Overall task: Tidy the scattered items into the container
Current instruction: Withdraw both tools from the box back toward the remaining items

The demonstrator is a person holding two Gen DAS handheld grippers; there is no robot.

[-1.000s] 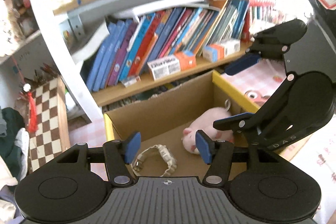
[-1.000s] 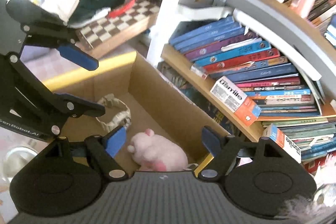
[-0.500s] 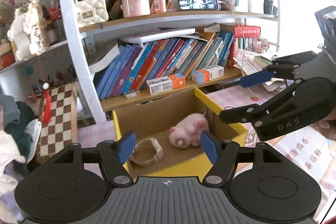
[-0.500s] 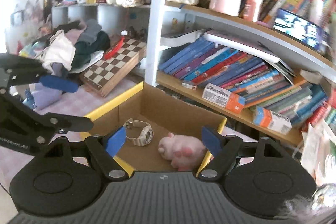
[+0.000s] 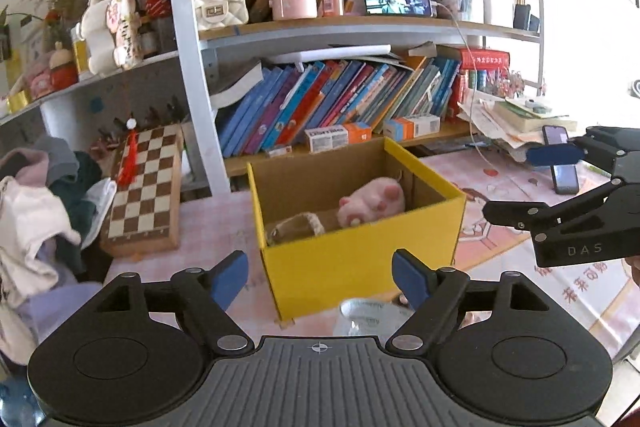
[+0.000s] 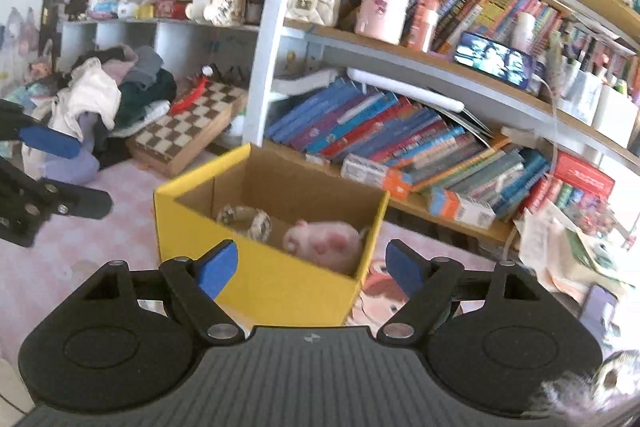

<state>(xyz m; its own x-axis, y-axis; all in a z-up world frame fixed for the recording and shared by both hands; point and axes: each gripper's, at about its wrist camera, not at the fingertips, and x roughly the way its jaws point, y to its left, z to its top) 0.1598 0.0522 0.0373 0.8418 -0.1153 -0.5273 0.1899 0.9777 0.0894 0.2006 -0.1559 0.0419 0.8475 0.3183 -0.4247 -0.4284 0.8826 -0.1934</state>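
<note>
Left gripper (image 5: 320, 275): drawn back and up from inside the yellow box (image 5: 360, 267); box front wall now fully in its view.
Right gripper (image 6: 308, 267): likewise pulled out of the box, now off to its side.
Small clear packet (image 5: 368, 315): newly visible before the box.

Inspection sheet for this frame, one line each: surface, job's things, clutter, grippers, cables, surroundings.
Surface: pink patterned tablecloth.
Job's things: yellow box open, holding a pink plush toy and a wristwatch; a clear packet lies on the cloth in front of the box.
Clutter: chessboard, clothes pile, phone.
Grippers: left gripper and right gripper open, empty, clear of the box.
Cables: white cable hanging from the shelf.
Surroundings: bookshelf crowded with books and ornaments.
</note>
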